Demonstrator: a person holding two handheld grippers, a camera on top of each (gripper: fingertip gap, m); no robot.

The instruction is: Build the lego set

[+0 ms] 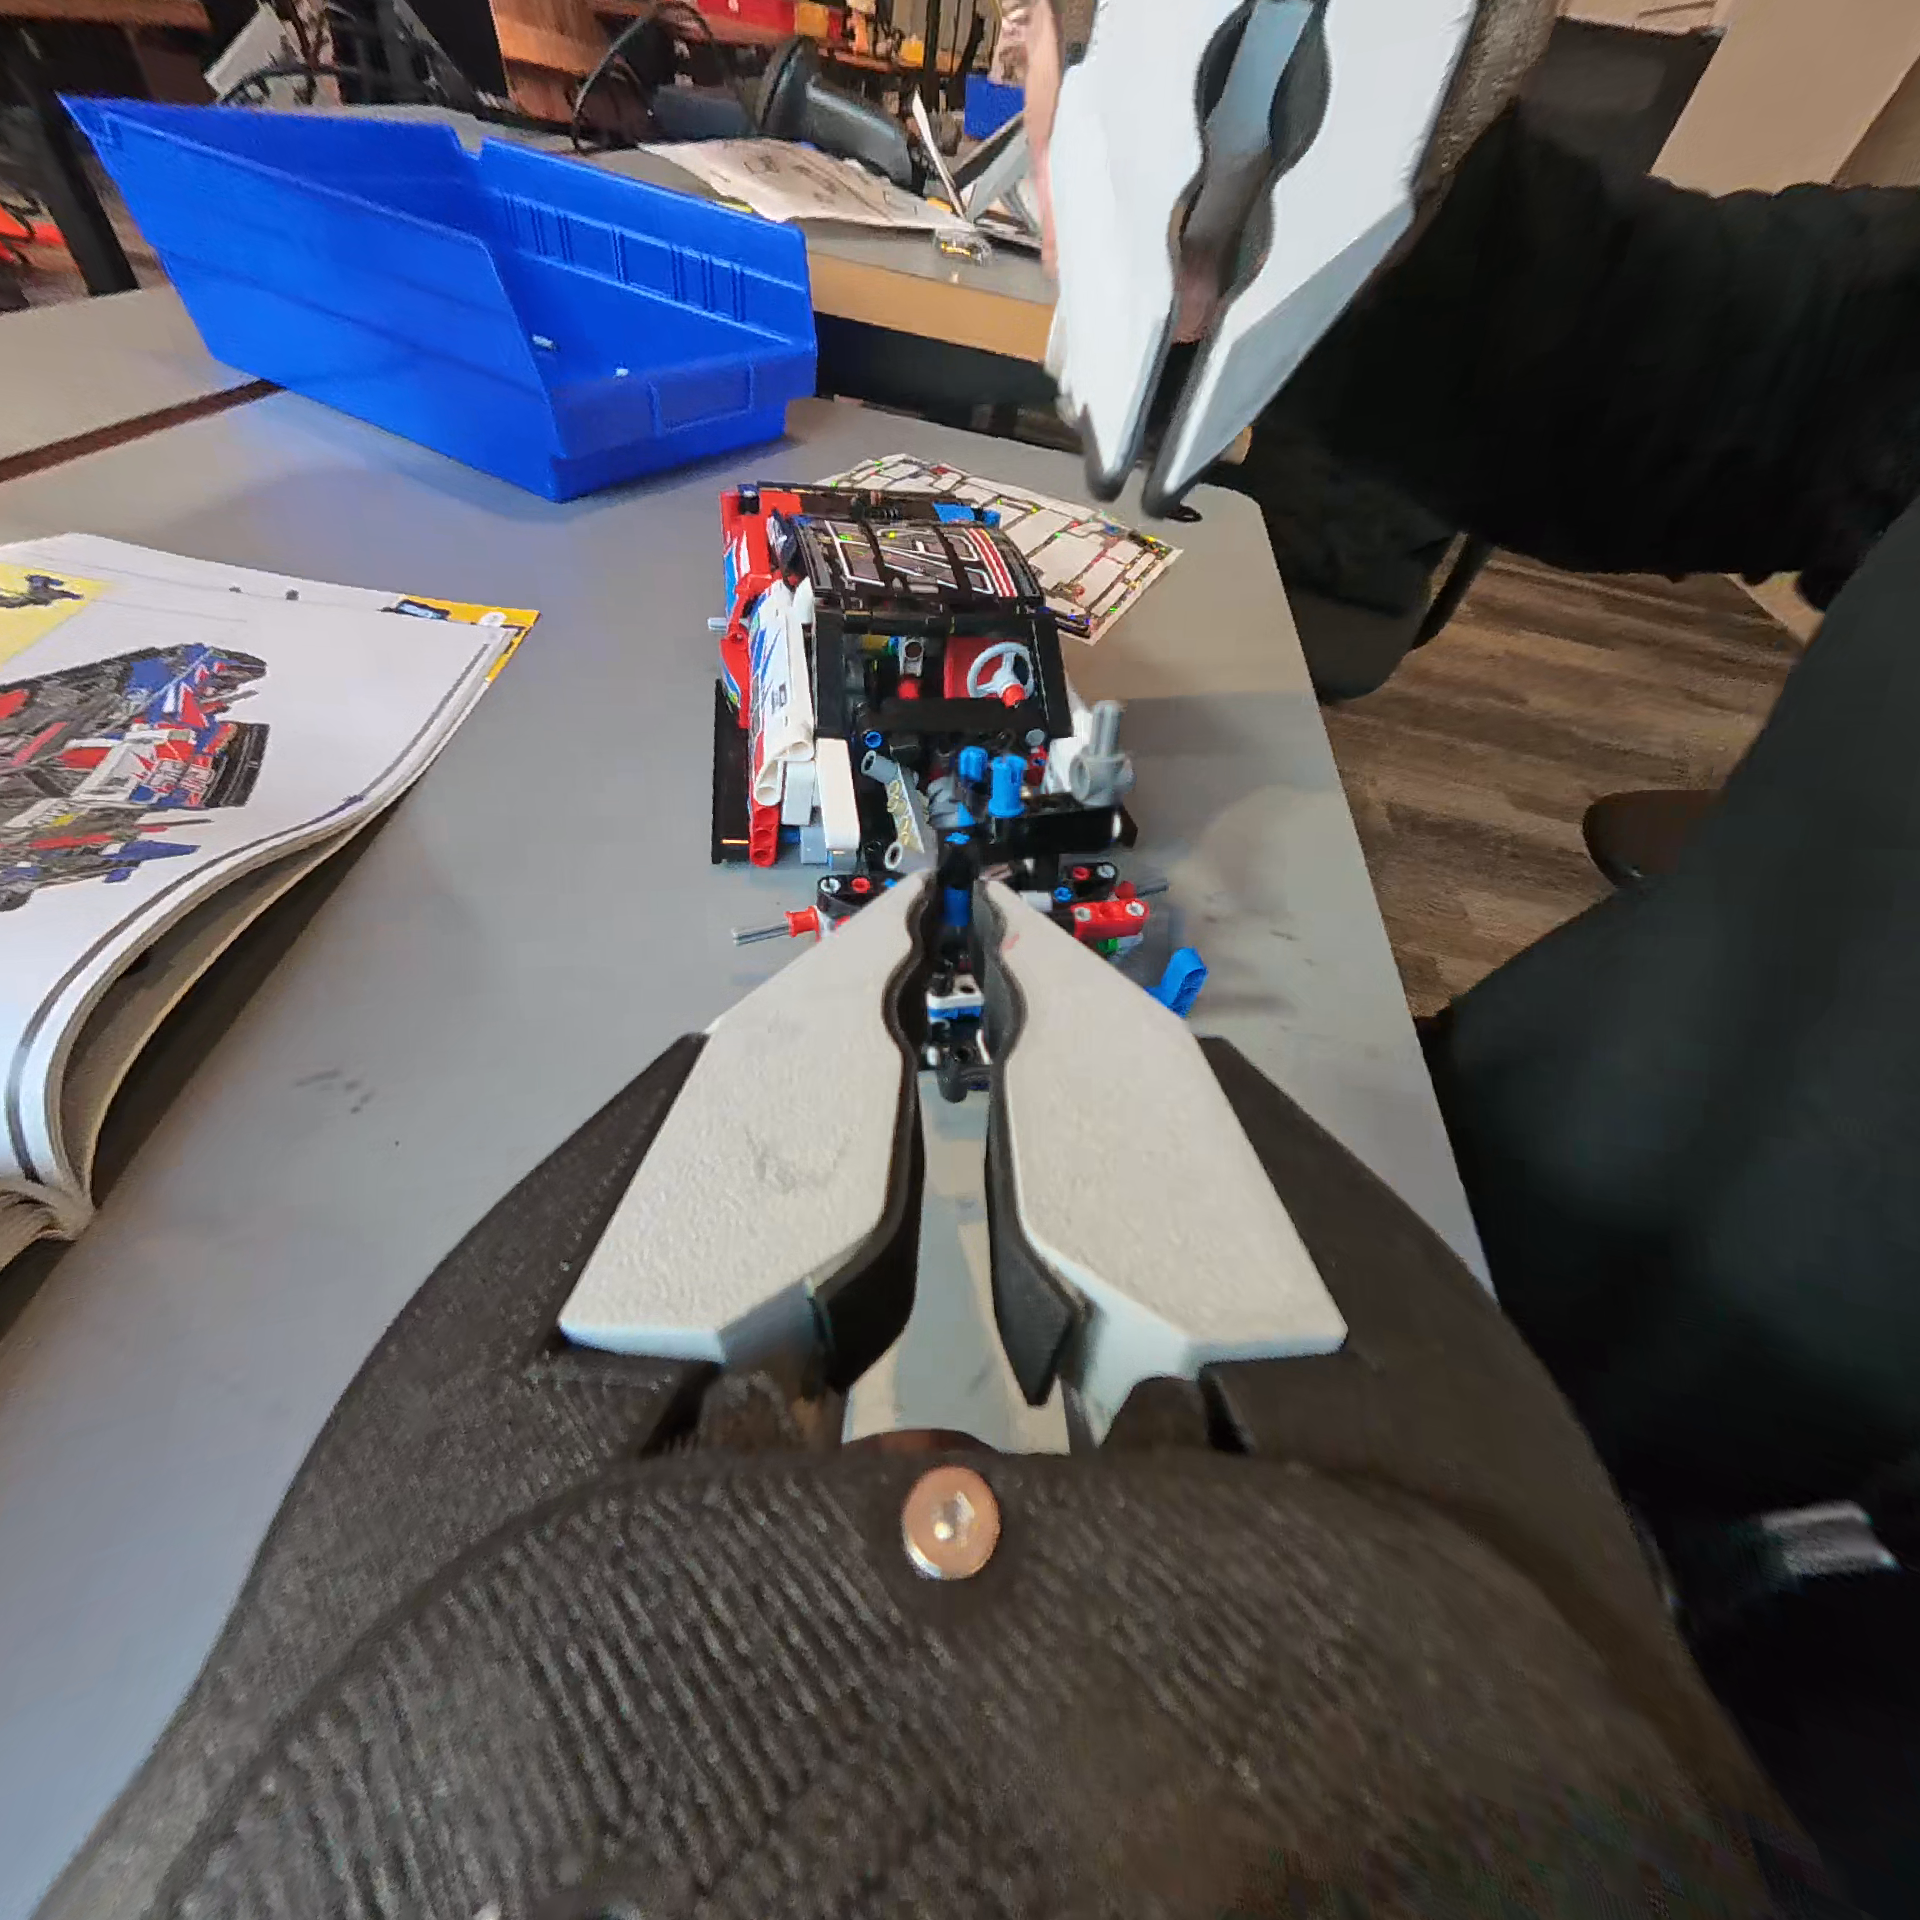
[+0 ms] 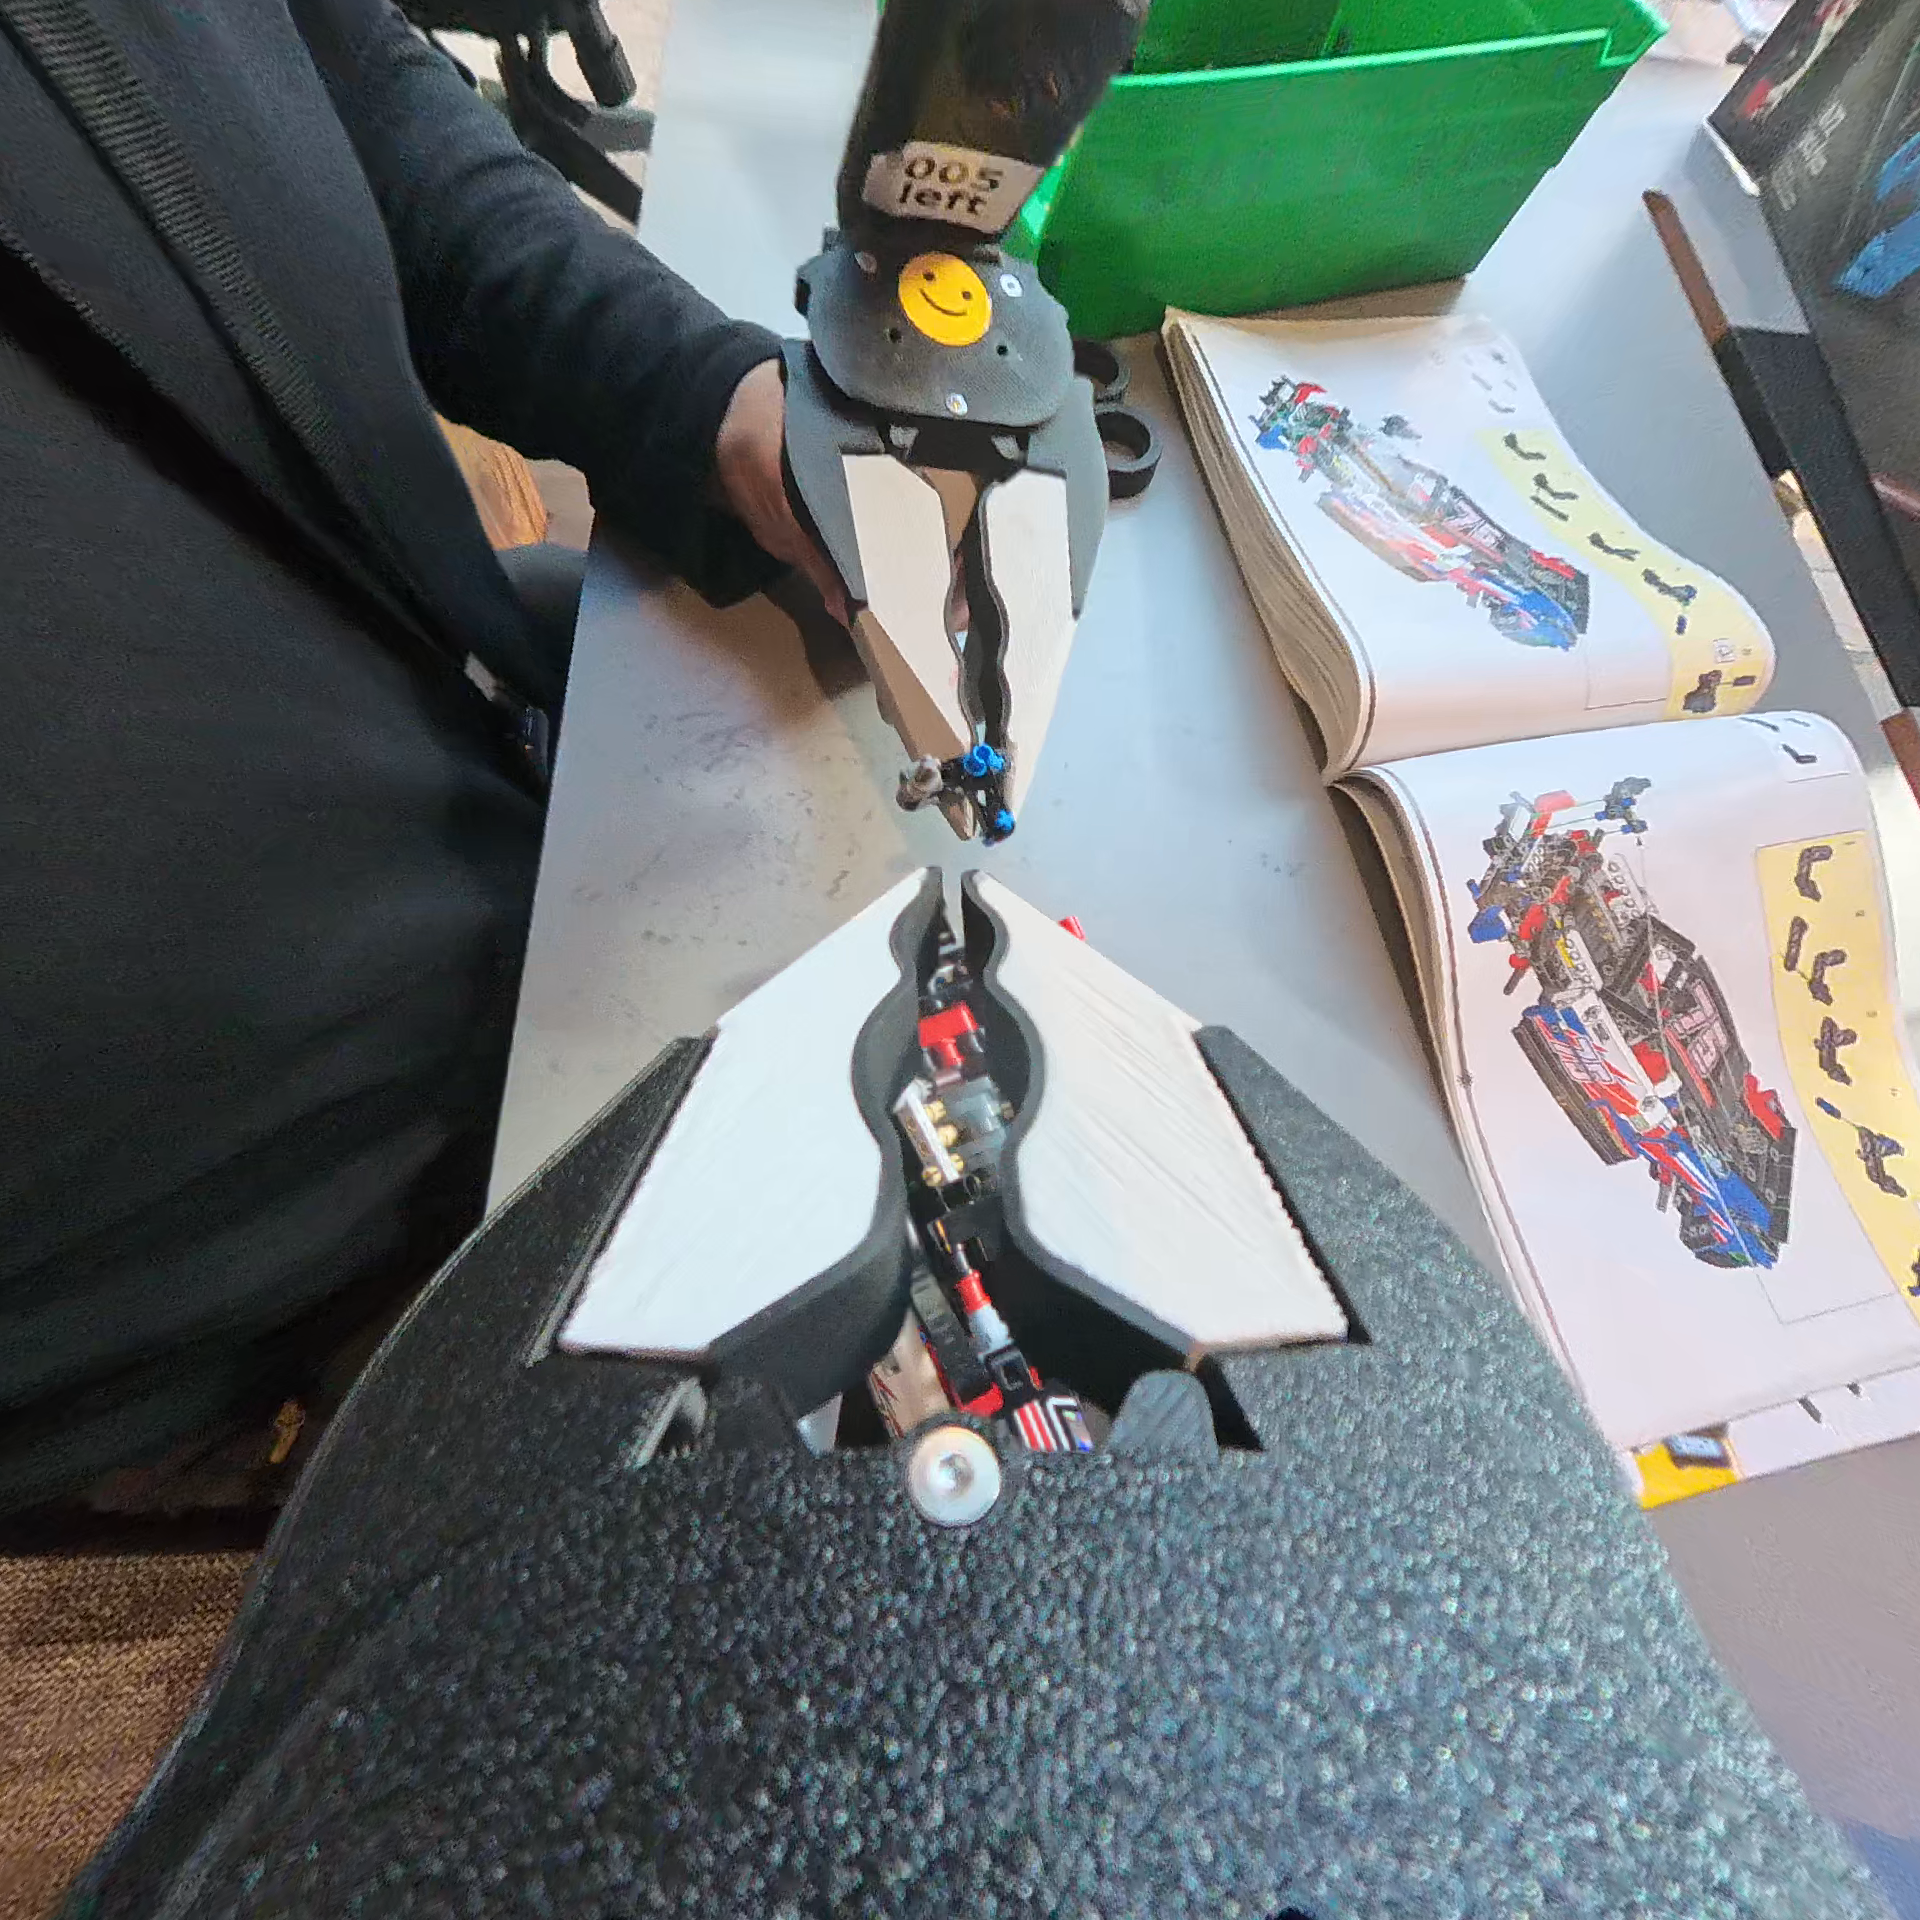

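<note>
A partly built lego car [image 1: 894, 665], black, red, white and blue with a white steering wheel, stands on the grey table [image 1: 499, 987]. My left gripper [image 1: 951, 888] is shut on a small black piece with blue pins [image 1: 956, 914], just in front of the car's open near end. In the right wrist view the left gripper [image 2: 971, 821] holds that piece [image 2: 961, 784] above the table. My right gripper [image 2: 951, 881] is shut and empty, hovering over the car [image 2: 951, 1127], which shows through the gap between its fingers. It also shows in the left wrist view [image 1: 1138, 497], raised behind the car.
An open instruction booklet [image 1: 208, 790] [image 2: 1558, 987] lies beside the car. A blue bin [image 1: 468, 281] and a sticker sheet [image 1: 1091, 551] are behind it, a green bin [image 2: 1299, 156] farther off. Loose red [image 1: 1112, 914] and blue [image 1: 1179, 977] parts lie near the table's right edge. A person in black sits there. Across from one pair of fingers to the other is roughly 7 cm.
</note>
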